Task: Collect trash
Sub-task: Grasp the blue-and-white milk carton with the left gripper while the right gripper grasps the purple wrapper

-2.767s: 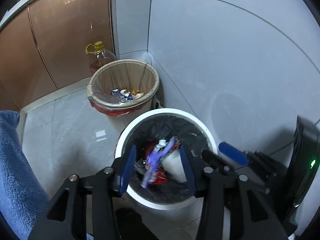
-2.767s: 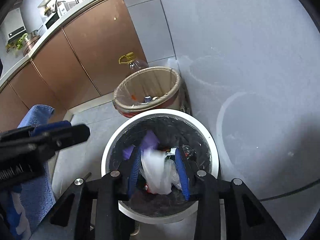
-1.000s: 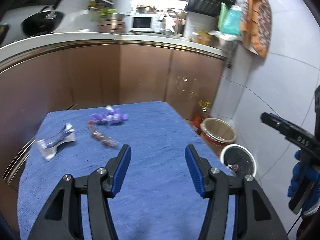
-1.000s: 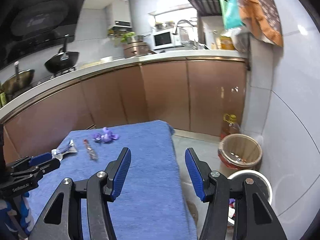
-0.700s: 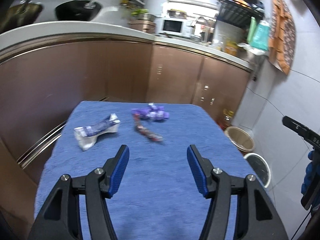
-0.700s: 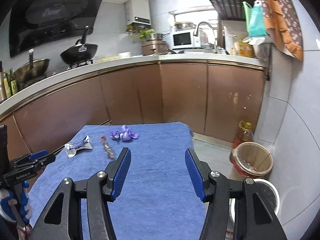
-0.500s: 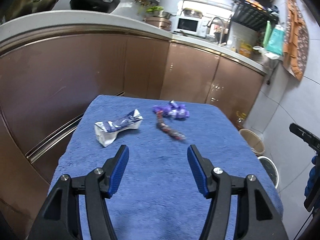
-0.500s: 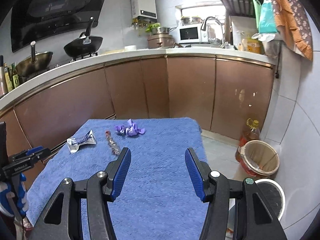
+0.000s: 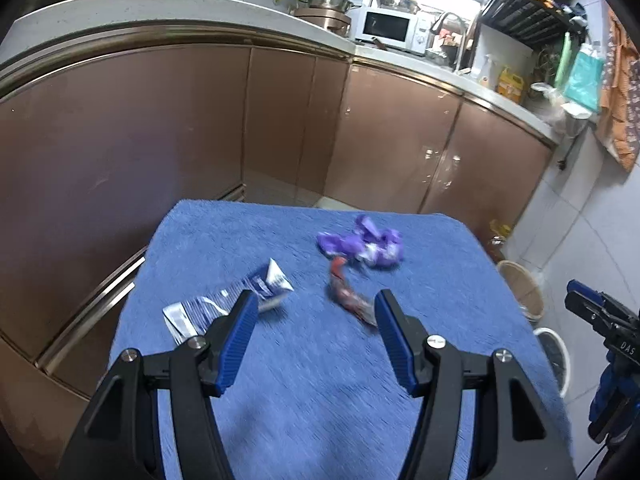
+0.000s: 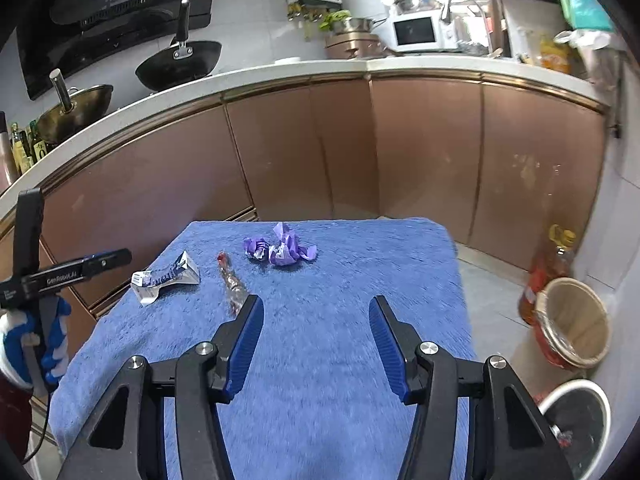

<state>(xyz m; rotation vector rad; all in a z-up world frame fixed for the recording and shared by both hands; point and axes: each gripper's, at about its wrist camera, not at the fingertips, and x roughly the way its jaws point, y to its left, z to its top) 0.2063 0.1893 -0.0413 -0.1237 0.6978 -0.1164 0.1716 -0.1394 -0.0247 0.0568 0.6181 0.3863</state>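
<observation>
Now, across the blue-towelled tabletop (image 10: 340, 360), three bits of trash lie from left to right: a white-and-blue wrapper (image 10: 166, 274), a thin red wrapper (image 10: 232, 286) and a crumpled purple wrapper (image 10: 280, 250). Left gripper (image 9: 314, 316) and right gripper (image 10: 316, 324) both hover with jaws wide, nothing between them. Right of the tabletop, a white bin (image 10: 576, 416) stands on the floor.
</observation>
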